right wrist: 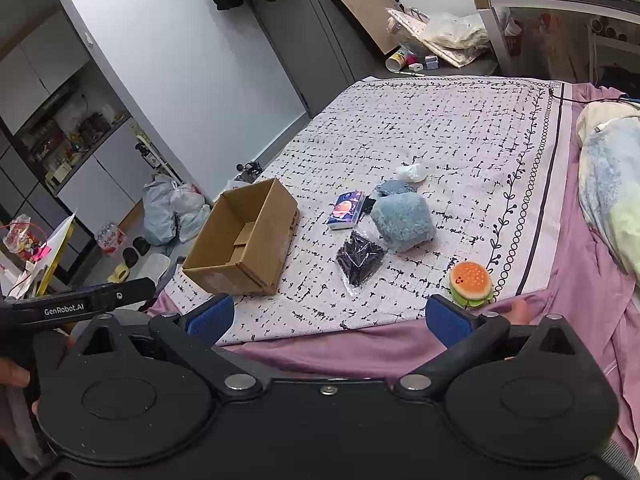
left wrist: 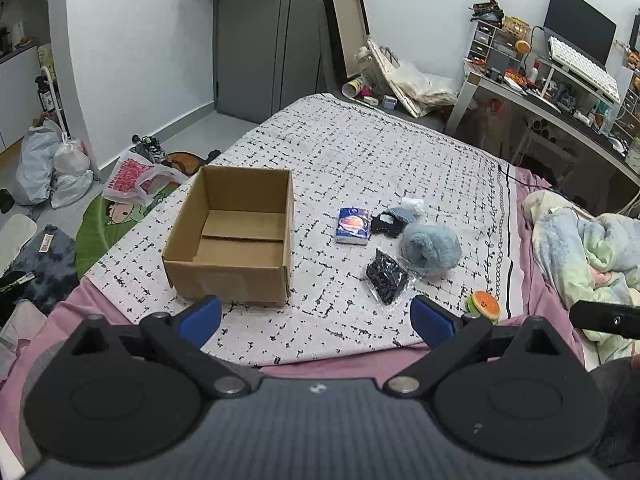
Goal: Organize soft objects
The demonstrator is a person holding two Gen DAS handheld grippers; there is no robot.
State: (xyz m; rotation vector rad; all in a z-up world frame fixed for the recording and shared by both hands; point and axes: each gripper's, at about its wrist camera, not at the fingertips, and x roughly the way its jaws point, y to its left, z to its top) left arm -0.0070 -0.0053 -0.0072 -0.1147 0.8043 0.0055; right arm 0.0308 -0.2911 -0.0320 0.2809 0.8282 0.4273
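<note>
Soft things lie on the bed: blue plush (left wrist: 430, 249), black packet (left wrist: 386, 277), tissue pack (left wrist: 353, 225), burger toy (right wrist: 471, 282) nearest. Cardboard box (left wrist: 234, 236) sits left, empty. Left hand-held gripper (left wrist: 316, 318) and right hand-held gripper (right wrist: 330, 318) hover spread, holding nothing.

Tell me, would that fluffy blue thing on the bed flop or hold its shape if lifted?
The blue plush looks thick and furry, so it would probably squash under a pinch and feel light. It sits as a rounded block, so it likely sags a little rather than draping. Fur may slip slightly.
</note>
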